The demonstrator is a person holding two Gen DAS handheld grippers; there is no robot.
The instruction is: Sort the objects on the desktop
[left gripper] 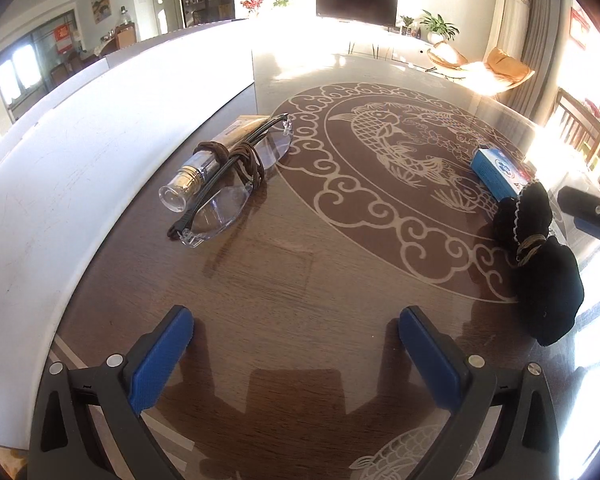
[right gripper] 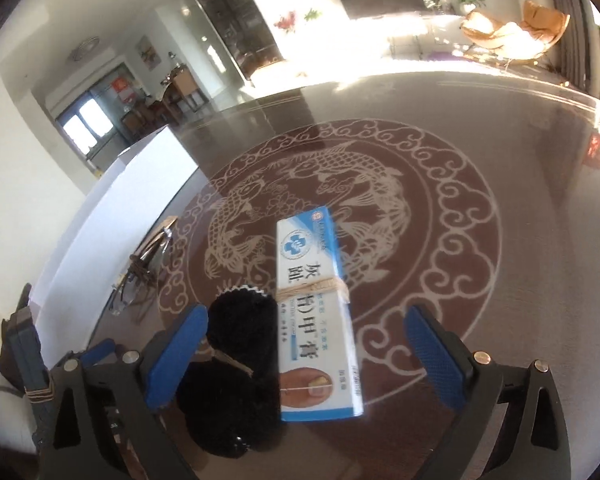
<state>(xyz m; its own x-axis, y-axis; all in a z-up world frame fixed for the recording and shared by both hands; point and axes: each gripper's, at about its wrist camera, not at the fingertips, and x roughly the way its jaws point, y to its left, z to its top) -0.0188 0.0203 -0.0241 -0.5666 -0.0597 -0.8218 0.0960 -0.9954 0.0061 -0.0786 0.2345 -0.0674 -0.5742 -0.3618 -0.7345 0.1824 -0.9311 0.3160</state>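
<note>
In the left wrist view, clear safety glasses (left gripper: 228, 196) lie bound by a brown cord to a tube with a clear cap (left gripper: 196, 178) near a white board. My left gripper (left gripper: 296, 344) is open and empty, low over the table, short of them. A blue and white medicine box (right gripper: 318, 312) with a rubber band lies between the open fingers of my right gripper (right gripper: 304, 352). A black cloth bundle (right gripper: 232, 364) lies beside the box, against the left finger. The box (left gripper: 500, 174) and bundle (left gripper: 540, 256) also show at the right in the left wrist view.
The brown table (left gripper: 300, 264) has a glass top with a pale fish and cloud pattern. A large white board (left gripper: 80, 168) stands along its left side. The left gripper (right gripper: 100, 356) shows at the lower left of the right wrist view. Chairs stand beyond the far edge.
</note>
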